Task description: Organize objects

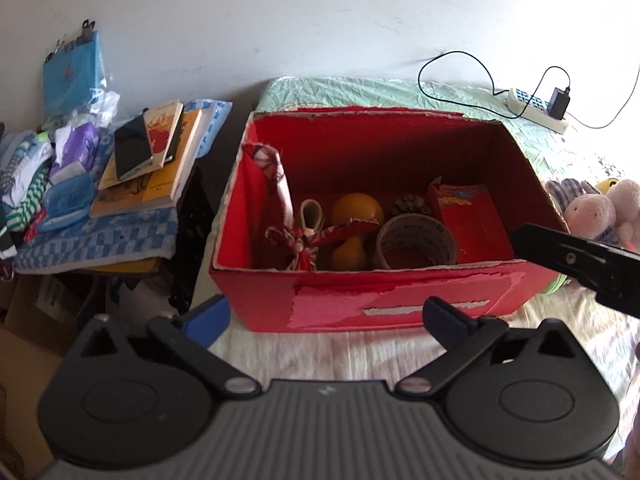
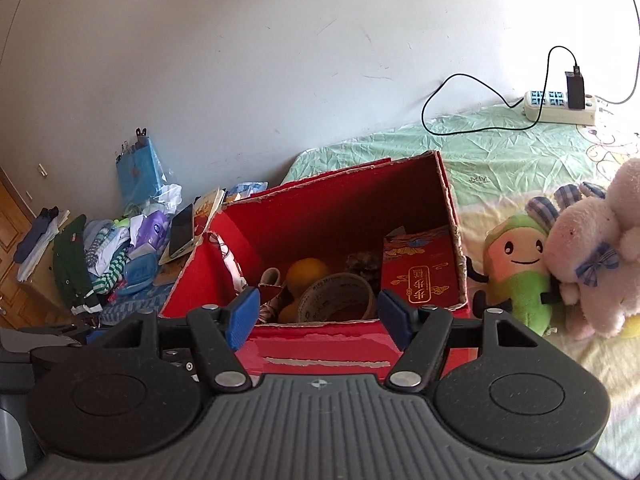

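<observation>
Both grippers are wide open and hold nothing: the left gripper [image 1: 334,316] and the right gripper [image 2: 318,316] each hover just in front of the red box [image 1: 400,300] on the bed. I think the next job is to reach over the near wall, so come down slowly and straight so the fingers do not bump the torn edge. The tape roll [image 2: 340,296] lies inside near the front, just beyond the right gripper, beside the orange gourd [image 2: 308,274].
</observation>
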